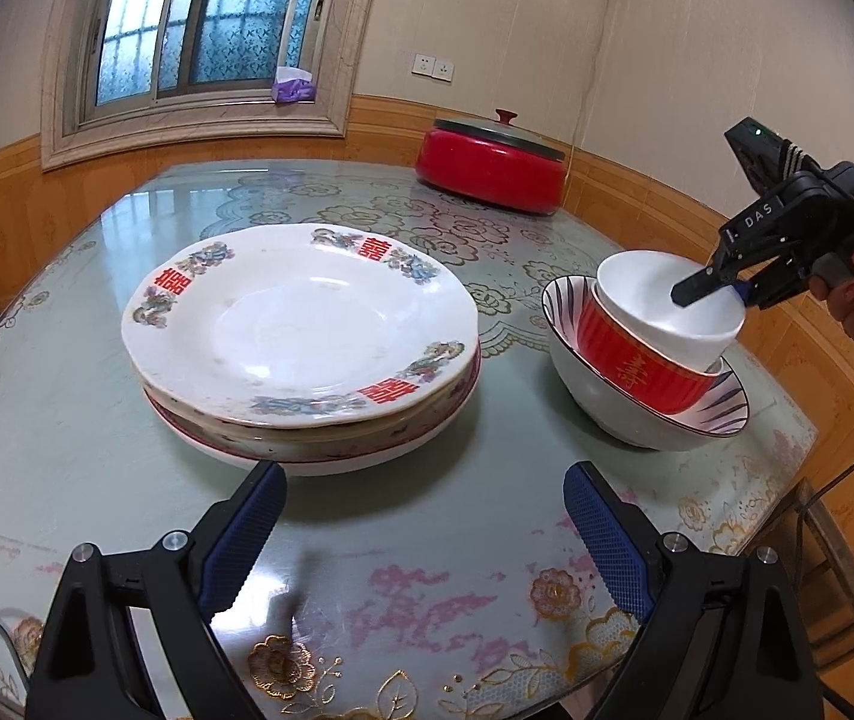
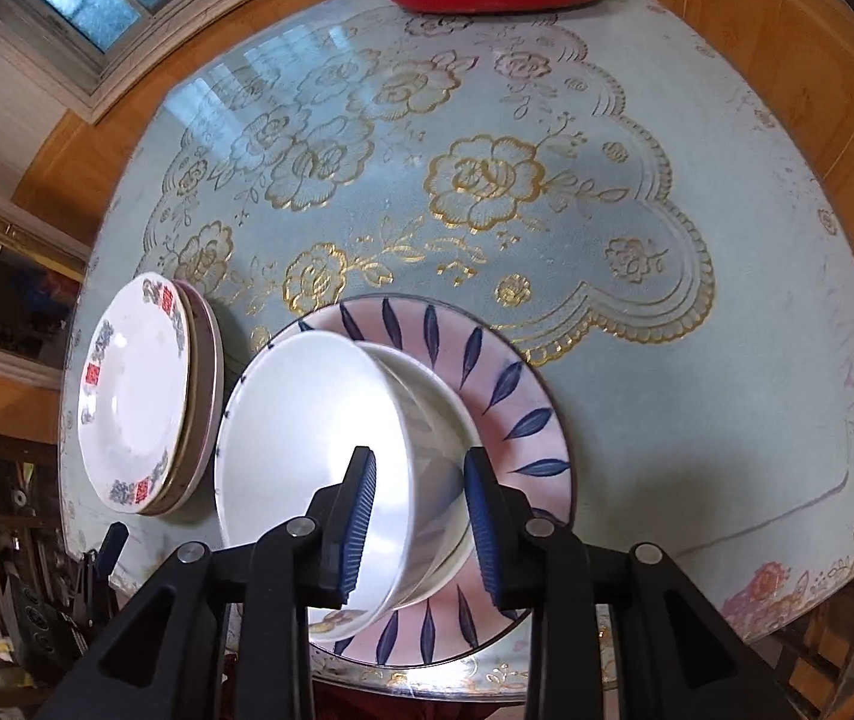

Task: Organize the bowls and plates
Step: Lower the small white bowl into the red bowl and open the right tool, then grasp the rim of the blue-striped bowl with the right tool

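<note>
Glass-topped table [image 1: 97, 276]: right gripper [image 2: 421, 516] straddling white bowl [image 2: 313, 450] rim at six o'clock, jaws clear; left gripper [image 1: 427, 540] open, empty. Best lift straight up, avoiding tipping nested bowls.

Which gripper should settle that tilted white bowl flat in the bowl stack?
Right. The right gripper already straddles the white bowl's rim, jaws opening around it. The left gripper hovers open near the plate stack, well away from the bowls.
</note>
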`<state>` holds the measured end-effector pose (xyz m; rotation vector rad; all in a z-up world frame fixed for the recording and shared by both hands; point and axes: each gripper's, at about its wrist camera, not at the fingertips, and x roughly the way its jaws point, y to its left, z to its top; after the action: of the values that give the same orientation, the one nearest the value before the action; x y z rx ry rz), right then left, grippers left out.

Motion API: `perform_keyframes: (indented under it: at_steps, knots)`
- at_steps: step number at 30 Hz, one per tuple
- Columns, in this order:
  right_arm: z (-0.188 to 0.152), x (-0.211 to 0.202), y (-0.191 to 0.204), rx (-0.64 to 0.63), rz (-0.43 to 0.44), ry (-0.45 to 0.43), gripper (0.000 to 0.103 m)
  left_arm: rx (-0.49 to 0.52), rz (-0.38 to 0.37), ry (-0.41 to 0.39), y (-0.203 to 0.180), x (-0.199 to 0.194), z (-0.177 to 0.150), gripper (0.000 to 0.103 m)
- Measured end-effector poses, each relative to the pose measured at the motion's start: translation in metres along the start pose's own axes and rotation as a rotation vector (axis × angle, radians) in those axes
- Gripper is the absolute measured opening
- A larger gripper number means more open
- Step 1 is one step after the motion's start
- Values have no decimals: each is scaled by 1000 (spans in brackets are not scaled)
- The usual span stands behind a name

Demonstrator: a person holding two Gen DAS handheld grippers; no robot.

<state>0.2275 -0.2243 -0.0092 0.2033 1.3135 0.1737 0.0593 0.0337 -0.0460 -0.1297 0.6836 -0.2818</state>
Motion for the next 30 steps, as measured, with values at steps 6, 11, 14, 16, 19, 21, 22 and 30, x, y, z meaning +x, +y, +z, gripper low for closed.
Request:
perform_keyframes:
  at_steps: [6, 11, 14, 16, 19, 21, 22, 30]
  knots:
    - [-3, -2, -1, -23, -22, -31, 33, 2, -9, 4, -1, 3, 0, 94]
    - [-9, 6, -4, -14, -30, -44, 32, 0, -9, 10, -3, 5, 1, 94]
    - [-11, 6, -5, -9, -24, -66, 32, -5, -3, 19, -5, 7, 2, 94]
    - [-14, 6, -7, -6, -16, -75, 32, -3, 1, 24, -8, 9, 3, 94]
    - [-22, 4, -7, -9, -7, -108, 33, 7, 8, 22, -13, 10, 5, 94]
    - [-29, 0, -6, -17, -9, -157, 33, 13, 11, 21, -16, 10, 6, 94]
    - [-35, -5, -5, -18, -26, -197, 33, 16, 14, 20, -17, 10, 7, 94]
    - [-86, -34, -3, -40, -122, -545, 33, 23, 29, 30, -27, 16, 10, 94]
